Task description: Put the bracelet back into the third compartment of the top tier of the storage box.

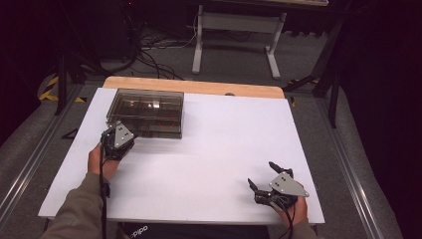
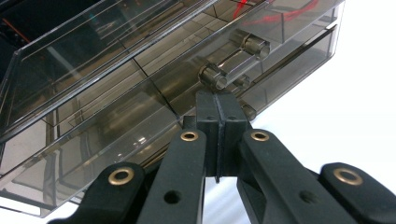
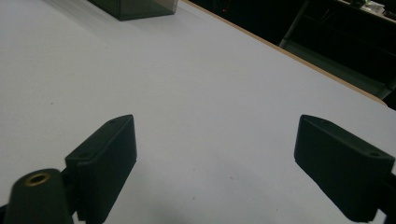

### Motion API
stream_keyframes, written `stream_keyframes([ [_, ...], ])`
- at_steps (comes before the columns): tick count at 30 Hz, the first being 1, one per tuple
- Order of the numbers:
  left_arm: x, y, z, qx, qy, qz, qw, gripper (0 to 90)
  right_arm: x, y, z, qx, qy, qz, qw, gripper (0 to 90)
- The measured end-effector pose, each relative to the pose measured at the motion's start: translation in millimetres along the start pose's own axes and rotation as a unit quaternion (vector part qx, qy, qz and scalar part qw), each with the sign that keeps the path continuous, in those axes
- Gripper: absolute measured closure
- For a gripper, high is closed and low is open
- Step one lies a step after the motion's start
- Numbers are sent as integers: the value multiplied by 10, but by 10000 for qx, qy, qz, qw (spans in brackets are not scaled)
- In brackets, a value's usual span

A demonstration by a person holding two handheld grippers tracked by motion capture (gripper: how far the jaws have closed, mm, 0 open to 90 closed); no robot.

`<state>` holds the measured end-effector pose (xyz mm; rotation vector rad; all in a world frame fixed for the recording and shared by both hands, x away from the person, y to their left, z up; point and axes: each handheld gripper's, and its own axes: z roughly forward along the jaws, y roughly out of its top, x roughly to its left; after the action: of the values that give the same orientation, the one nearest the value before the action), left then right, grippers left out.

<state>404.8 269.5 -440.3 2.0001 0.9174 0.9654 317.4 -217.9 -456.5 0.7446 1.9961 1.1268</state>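
White table [image 1: 209, 164], seen from above, carrying every item described here; a strip of bare wood edge [image 1: 194, 85] runs along its far side. Box [image 1: 146, 112]: a smoke-tinted clear case with drawers, standing flat at the far left of the table, its long front turned toward the person. In the left gripper view the box [image 2: 116, 93] shows stacked tiers with inner dividers, and something red (too blurred to identify) lies in an upper far compartment. Handle [image 2: 236, 58]: a clear bar on two round posts projecting from a drawer front, directly ahead of the jaw tips. Left gripper [image 1: 118, 137]: held at the near left corner of the box, with the person's left hand [image 1: 102, 162] and sleeve behind it. In its own view the left gripper [image 2: 221, 109] has its two jaws pressed flat against each other with no gap and nothing between them; the tips sit just below the nearer post of the handle, and whether they touch it cannot be told. Right gripper [image 1: 263, 181]: resting at the near right of the table, well apart from the box, over the person's right hand [image 1: 288, 211]. Its jaws stand wide apart with only bare table between them (the same spread appears in the right gripper view [image 3: 215, 154]), where a corner of the box [image 3: 135, 9] shows far off.
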Motion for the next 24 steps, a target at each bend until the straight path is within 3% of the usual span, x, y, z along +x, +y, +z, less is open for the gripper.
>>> stream_keyframes([
  [10,-3,30,76,17,50,24,10000,895,0,-4,5,3,4,-4,10000,146],
  [16,-18,64,123,61,57,137,9999,896,0,-6,9,12,-1,-5,10000,145],
  [24,1,89,162,86,37,74,9999,895,-6,-13,14,20,-16,-1,10000,145],
])
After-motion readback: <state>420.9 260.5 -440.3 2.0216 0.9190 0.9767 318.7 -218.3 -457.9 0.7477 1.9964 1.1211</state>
